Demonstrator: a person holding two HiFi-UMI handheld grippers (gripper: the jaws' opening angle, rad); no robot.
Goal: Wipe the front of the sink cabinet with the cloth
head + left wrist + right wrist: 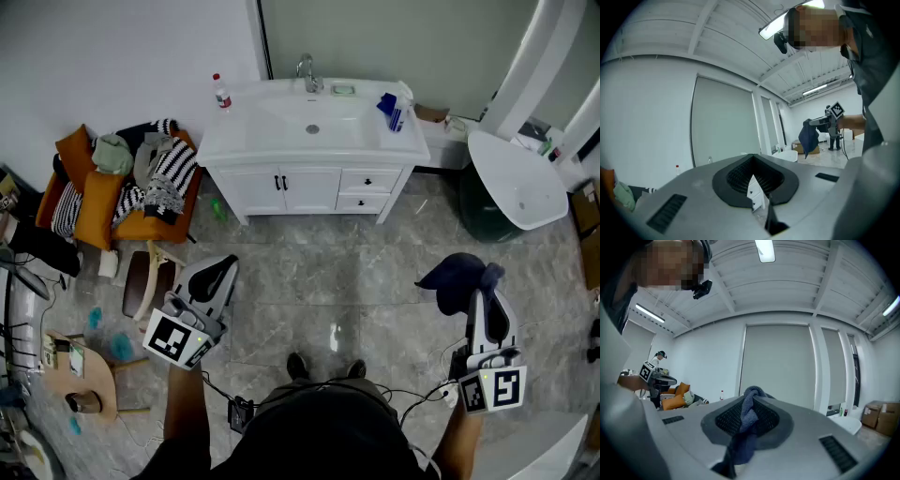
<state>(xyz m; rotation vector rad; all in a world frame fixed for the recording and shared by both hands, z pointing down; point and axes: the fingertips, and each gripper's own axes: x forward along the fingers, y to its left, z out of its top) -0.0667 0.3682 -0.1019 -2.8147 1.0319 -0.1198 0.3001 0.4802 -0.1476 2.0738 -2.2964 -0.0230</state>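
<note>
The white sink cabinet (309,187) stands against the far wall, well ahead of both grippers, its doors and drawers facing me. My right gripper (487,314) is low on the right, shut on a dark blue cloth (457,279) that bunches out of its tip. In the right gripper view the cloth (747,420) lies pinched between the jaws of the right gripper (751,401). My left gripper (214,277) is low on the left, shut with nothing in it. Only a thin slit shows at the tip of the left gripper (752,161), with a sliver of cabinet (754,192) behind it.
An orange chair (112,192) piled with clothes stands left of the cabinet. A bottle (221,92) and blue items (392,108) stand on the counter. A white basin (520,178) is at the right, a stool (150,281) and a small table (84,375) at the left. Grey tile floor lies between.
</note>
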